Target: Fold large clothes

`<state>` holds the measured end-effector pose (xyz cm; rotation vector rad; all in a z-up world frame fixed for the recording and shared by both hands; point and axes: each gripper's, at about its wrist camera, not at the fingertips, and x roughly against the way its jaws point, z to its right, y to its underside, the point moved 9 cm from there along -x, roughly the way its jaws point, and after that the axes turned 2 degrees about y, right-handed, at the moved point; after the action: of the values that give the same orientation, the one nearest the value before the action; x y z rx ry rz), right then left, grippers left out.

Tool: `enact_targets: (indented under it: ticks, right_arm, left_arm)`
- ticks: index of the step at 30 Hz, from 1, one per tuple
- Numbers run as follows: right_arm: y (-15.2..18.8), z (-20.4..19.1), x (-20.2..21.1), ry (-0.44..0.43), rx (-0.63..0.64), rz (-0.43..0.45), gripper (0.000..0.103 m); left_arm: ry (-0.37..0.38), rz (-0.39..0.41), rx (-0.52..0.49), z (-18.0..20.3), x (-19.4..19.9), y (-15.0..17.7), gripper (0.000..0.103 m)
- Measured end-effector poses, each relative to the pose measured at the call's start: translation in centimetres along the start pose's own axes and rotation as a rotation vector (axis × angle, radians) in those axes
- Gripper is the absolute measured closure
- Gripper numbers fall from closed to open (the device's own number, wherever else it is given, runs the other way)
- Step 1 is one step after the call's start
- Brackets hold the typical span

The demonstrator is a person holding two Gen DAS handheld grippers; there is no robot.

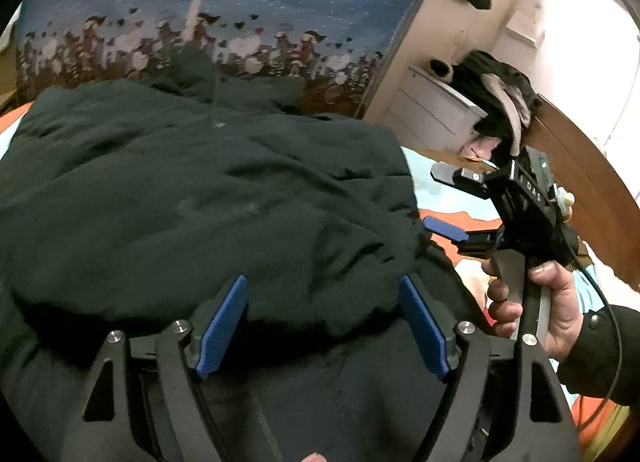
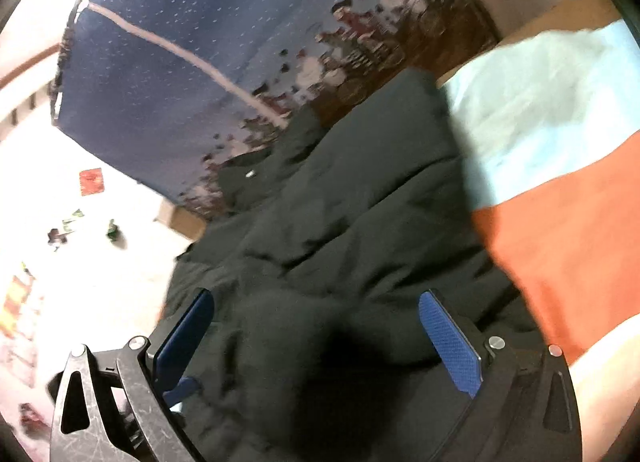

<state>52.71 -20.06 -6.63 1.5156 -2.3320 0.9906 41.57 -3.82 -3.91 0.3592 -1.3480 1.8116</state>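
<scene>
A large dark green padded jacket [image 1: 200, 197] lies rumpled on a bed; it also fills the middle of the right wrist view [image 2: 340, 229]. My left gripper [image 1: 322, 286] is open, its blue pads [image 1: 224, 322] just above the jacket's near folded edge, holding nothing. My right gripper [image 2: 316, 302] is open over the jacket's side, empty. In the left wrist view the right gripper [image 1: 444, 203] is at the jacket's right edge, held by a hand [image 1: 532, 302].
The bed cover [image 2: 560, 221] is orange and light blue. A blue patterned hanging [image 1: 240, 1] stands behind the bed. A white drawer unit [image 1: 436, 109] with dark clothes piled on it [image 1: 496, 85] and a wooden board [image 1: 580, 165] are at the right.
</scene>
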Motion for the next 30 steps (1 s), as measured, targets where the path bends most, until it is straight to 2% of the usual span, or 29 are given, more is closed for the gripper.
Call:
enact_targets:
  ticks: [2, 5, 9, 10, 11, 12, 13, 15, 16, 17, 20, 23, 26, 30]
  right_arm:
    - [0.5, 0.0, -1.1, 0.041, 0.026, -0.039, 0.000]
    - [1.5, 1.3, -2.2, 0.229, 0.088, -0.065, 0.000]
    - [2.2, 1.3, -2.4, 0.238, 0.086, -0.064, 0.000]
    - [2.4, 1.1, -2.4, 0.226, 0.088, -0.068, 0.005]
    - [2.7, 0.9, -2.6, 0.220, 0.091, -0.076, 0.021]
    - [3.0, 0.7, -2.7, 0.216, 0.099, -0.091, 0.031]
    - [3.4, 0.7, -2.8, 0.231, 0.106, -0.103, 0.048]
    - [3.5, 0.7, -2.4, 0.267, 0.127, -0.096, 0.065]
    - [3.4, 0.8, -2.2, 0.278, 0.128, -0.095, 0.082]
    - [3.1, 0.9, -1.8, 0.283, 0.121, -0.082, 0.093]
    - [2.1, -0.5, 0.0, 0.243, 0.135, -0.005, 0.097]
    - [0.5, -2.2, 1.6, 0.260, 0.190, 0.063, 0.098]
    - [-1.7, -2.8, 2.8, 0.312, 0.211, 0.135, 0.098]
    - [-3.5, -1.8, 2.9, 0.413, 0.216, 0.188, 0.098]
  left_arm:
    - [-0.024, 0.013, 0.027, -1.3, 1.1, 0.0, 0.030]
    - [-0.080, 0.047, 0.056, -3.3, 2.9, -0.3, 0.029]
    - [-0.173, 0.088, 0.103, -6.9, 5.4, -1.0, 0.029]
    - [-0.189, 0.095, 0.116, -7.7, 5.9, -1.1, 0.029]
    - [-0.200, 0.101, 0.129, -8.4, 6.3, -1.2, 0.029]
    - [-0.212, 0.103, 0.141, -9.1, 6.6, -1.1, 0.029]
    - [-0.230, 0.111, 0.160, -10.0, 7.2, -1.2, 0.029]
    - [-0.245, 0.123, 0.184, -11.2, 8.0, -1.1, 0.029]
    - [-0.253, 0.129, 0.192, -11.6, 8.3, -1.1, 0.029]
    - [-0.263, 0.135, 0.199, -12.1, 8.6, -1.1, 0.029]
    - [-0.293, 0.148, 0.212, -13.4, 9.6, -1.1, 0.029]
    - [-0.327, 0.164, 0.222, -14.4, 10.4, -1.0, 0.029]
    - [-0.381, 0.172, 0.240, -15.6, 10.8, -1.2, 0.029]
    - [-0.474, 0.162, 0.257, -17.9, 10.2, -2.1, 0.029]
